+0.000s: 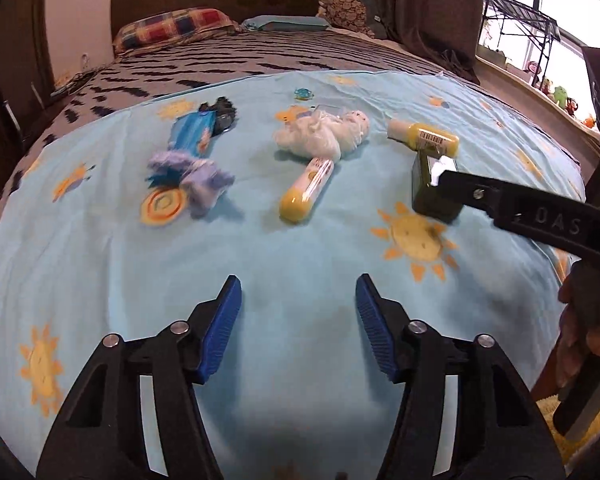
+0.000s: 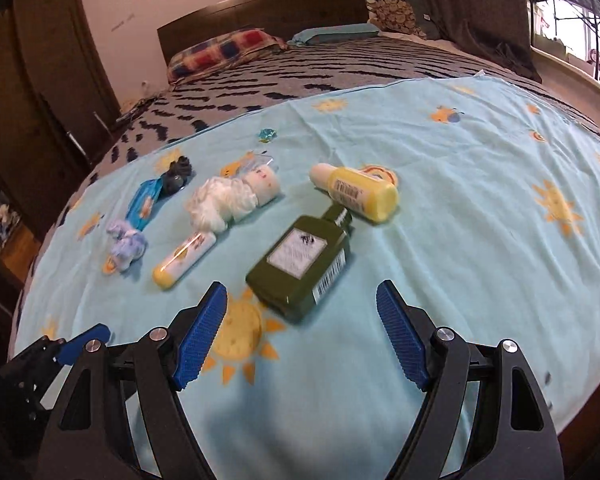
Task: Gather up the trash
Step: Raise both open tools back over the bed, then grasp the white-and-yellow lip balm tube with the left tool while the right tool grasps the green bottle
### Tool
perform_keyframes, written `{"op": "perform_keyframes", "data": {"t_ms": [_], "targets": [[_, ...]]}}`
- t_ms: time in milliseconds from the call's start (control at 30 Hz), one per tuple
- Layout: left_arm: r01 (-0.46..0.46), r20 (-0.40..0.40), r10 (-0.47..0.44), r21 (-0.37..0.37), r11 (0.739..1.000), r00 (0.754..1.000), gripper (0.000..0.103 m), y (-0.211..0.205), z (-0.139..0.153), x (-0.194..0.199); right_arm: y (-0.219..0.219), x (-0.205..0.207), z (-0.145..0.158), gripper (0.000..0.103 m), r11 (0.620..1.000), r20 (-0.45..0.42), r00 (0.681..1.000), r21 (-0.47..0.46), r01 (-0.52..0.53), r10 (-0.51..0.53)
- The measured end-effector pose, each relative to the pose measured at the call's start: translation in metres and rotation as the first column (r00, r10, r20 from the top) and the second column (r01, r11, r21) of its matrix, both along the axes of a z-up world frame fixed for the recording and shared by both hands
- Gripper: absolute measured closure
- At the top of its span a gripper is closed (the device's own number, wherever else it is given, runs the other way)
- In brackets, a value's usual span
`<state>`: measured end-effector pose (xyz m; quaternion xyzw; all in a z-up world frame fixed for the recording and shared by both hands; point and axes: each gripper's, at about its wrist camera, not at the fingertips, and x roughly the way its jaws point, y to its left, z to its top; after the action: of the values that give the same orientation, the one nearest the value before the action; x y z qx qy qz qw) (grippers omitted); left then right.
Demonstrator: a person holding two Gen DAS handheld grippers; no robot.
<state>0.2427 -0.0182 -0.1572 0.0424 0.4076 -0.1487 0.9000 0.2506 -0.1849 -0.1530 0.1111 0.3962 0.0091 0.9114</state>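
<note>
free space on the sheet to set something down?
Bare sheet right of the green bottle and yellow bottle, plus the near strip before both open grippers. Crowded: the row from the blue wrapper to the bottles.

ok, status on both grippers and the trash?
Left gripper open, empty. Right gripper open, empty, green bottle just ahead. All trash on blue sheet, none collected: yellow bottle, white wad. Nothing blocking.

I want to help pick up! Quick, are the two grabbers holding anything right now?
Left gripper: open, holding nothing, only the blue sheet under it.
Right gripper: open, holding nothing; the green bottle lies just ahead, untouched.
</note>
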Motion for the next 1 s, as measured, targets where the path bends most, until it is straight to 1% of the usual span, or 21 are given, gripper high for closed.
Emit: {"op": "perform_keyframes", "data": {"t_ms": [100, 167, 233, 333, 400, 467, 500, 533, 667, 700, 733, 833, 1000], "targets": [[0.015, -0.007, -0.015, -0.004, 1.0, 1.0, 0.05, -0.007, -0.003, 0.022, 0.001, 0.019, -0.01, 0.025, 0.999, -0.022, 0.999, -0.023, 0.027, -0.028], [0.013, -0.014, -0.013, -0.011, 1.0, 1.0, 0.05, -0.01, -0.005, 0.035, -0.001, 0.027, -0.016, 0.025, 0.999, -0.034, 0.999, -0.015, 0.037, -0.037], [0.008, -0.022, -0.008, -0.02, 1.0, 1.0, 0.053, -0.011, -0.006, 0.046, -0.001, 0.035, -0.019, 0.025, 0.999, -0.037, 0.998, -0.021, 0.049, -0.049], [0.009, -0.034, -0.01, -0.028, 1.0, 0.999, 0.059, -0.016, -0.007, 0.063, 0.002, 0.046, -0.022, 0.027, 0.998, -0.046, 0.997, -0.041, 0.057, -0.059], [0.01, -0.042, -0.011, -0.029, 1.0, 0.999, 0.07, -0.018, -0.008, 0.07, 0.003, 0.052, -0.023, 0.034, 0.996, -0.056, 0.996, -0.063, 0.066, -0.07], [0.007, -0.049, -0.009, -0.035, 0.999, 0.999, 0.077, -0.019, -0.009, 0.075, 0.002, 0.054, -0.025, 0.036, 0.995, -0.063, 0.995, -0.068, 0.069, -0.073], [0.007, -0.049, -0.008, -0.035, 0.999, 0.999, 0.077, -0.019, -0.01, 0.076, 0.002, 0.053, -0.025, 0.036, 0.995, -0.061, 0.996, -0.07, 0.066, -0.07], [0.008, -0.047, -0.009, -0.031, 1.0, 0.999, 0.077, -0.019, -0.009, 0.076, 0.002, 0.052, -0.024, 0.036, 0.995, -0.061, 0.996, -0.077, 0.06, -0.065], [0.015, -0.03, -0.015, -0.014, 1.0, 0.999, 0.083, -0.021, -0.009, 0.069, -0.002, 0.039, -0.023, 0.038, 0.996, -0.061, 0.998, -0.079, 0.029, -0.033], [0.015, -0.028, -0.016, -0.012, 1.0, 0.999, 0.084, -0.021, -0.009, 0.065, -0.003, 0.034, -0.023, 0.043, 0.996, -0.06, 0.998, -0.083, 0.026, -0.031], [0.015, -0.026, -0.015, -0.009, 1.0, 1.0, 0.084, -0.022, -0.009, 0.061, -0.004, 0.028, -0.023, 0.045, 0.996, -0.059, 0.998, -0.083, 0.021, -0.026], [0.008, -0.021, -0.008, -0.008, 1.0, 1.0, 0.084, -0.023, -0.008, 0.043, -0.008, 0.01, -0.021, 0.048, 0.996, -0.06, 0.998, -0.086, 0.008, -0.013], [0.009, -0.026, -0.01, -0.033, 0.999, 1.0, 0.084, -0.024, -0.003, -0.001, -0.013, -0.028, -0.015, 0.052, 0.996, -0.049, 0.999, -0.085, -0.008, 0.004]]}}
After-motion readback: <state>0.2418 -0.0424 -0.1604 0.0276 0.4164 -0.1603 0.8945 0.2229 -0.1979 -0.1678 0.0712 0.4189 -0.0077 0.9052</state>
